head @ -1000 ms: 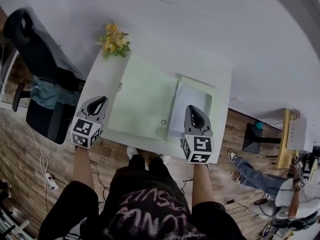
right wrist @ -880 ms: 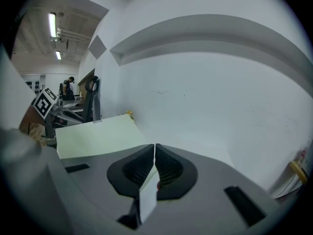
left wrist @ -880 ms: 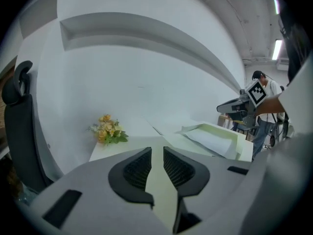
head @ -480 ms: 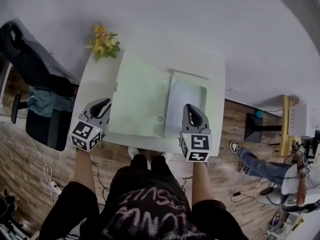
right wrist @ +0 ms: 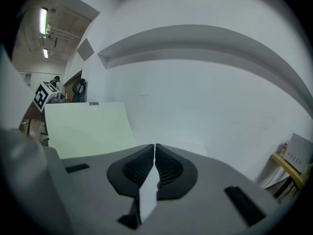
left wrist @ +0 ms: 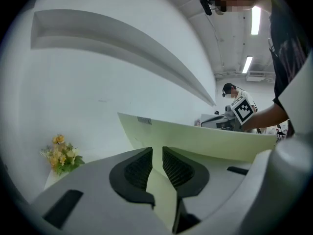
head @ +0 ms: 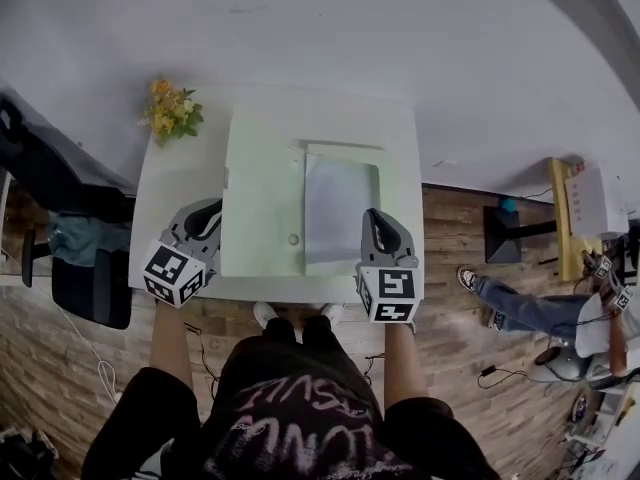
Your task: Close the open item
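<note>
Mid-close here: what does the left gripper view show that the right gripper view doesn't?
Only the left gripper view: the left tongs shut on the green cover, and the yellow flowers at far left. Only the right gripper view: the right tongs shut on a thin white sheet, and a white box on a wooden shelf at far right. Both: the green cover standing raised, against the white wall.
</note>
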Motion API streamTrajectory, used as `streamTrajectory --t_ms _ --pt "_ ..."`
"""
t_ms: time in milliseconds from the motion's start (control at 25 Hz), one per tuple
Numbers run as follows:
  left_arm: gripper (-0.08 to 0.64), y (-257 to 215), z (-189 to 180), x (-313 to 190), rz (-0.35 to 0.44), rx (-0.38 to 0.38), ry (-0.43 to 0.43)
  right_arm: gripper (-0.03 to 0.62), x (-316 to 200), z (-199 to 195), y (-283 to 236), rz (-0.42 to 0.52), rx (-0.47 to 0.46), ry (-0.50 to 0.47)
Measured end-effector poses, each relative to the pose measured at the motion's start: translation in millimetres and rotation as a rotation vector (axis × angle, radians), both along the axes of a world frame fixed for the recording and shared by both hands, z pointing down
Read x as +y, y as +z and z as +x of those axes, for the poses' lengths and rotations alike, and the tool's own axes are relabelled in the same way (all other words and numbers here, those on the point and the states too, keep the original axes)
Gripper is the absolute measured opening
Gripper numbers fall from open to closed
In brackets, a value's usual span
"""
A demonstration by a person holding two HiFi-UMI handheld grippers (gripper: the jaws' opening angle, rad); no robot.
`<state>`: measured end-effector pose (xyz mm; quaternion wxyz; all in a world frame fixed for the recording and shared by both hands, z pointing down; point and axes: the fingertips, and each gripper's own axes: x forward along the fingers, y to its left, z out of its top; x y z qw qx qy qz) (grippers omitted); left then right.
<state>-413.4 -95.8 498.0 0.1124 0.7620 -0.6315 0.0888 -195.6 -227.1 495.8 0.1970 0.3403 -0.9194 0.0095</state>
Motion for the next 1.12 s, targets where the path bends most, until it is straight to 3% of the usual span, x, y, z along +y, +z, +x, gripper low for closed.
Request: streamTrajectory --t_ms 600,880,1120 --pt "0.075 -17.3 89.3 -67.3 0.012 -0.057 0.161 0.026 -30.6 91.2 0.8 -0.011 -0.047 0.127" --pt "0.075 -18.6 144.5 -106.5 0.006 -0.113 0.276 0.026 -47.2 140.2 4.4 -0.020 -0.072 0.207" --pt "0.075 -13.4 193.2 -140.4 -0.009 -0.156 0.383 0.026 -58.2 183.7 8.0 -0.068 -0.146 0.294"
